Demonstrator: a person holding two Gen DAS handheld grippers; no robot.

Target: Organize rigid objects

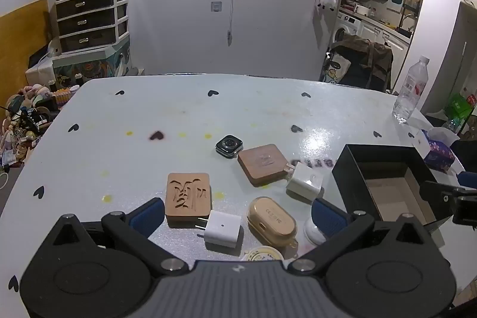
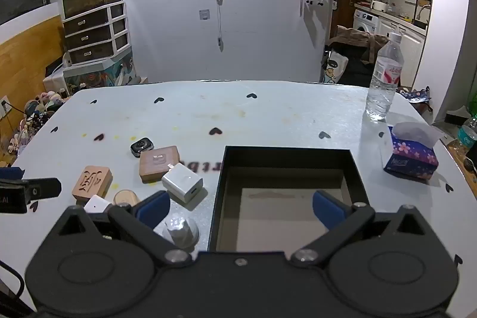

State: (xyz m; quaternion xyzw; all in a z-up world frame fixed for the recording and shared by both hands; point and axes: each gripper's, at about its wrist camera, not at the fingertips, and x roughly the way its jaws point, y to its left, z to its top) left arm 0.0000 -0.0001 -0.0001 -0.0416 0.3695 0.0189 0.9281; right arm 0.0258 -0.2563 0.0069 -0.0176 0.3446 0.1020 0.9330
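Observation:
Small rigid objects lie on the white table (image 1: 149, 115): a carved wooden block (image 1: 188, 200), a plain wooden block (image 1: 262, 163), a smartwatch body (image 1: 229, 145), two white chargers (image 1: 222, 228) (image 1: 304, 180), a gold case (image 1: 272, 221) and a white dome (image 1: 311, 230). An open black box (image 1: 384, 184) stands to their right. My left gripper (image 1: 237, 216) hovers open over the near charger and gold case. My right gripper (image 2: 241, 209) hangs open above the black box (image 2: 286, 195), nothing between its fingers. The far charger (image 2: 182, 182) and white dome (image 2: 180, 230) lie left of the box.
A clear water bottle (image 2: 384, 79) stands at the table's far right, with a purple tissue pack (image 2: 413, 155) in front of it. A round tin (image 1: 262, 254) peeks out by the left gripper's body. Drawers and clutter sit beyond the table's left edge.

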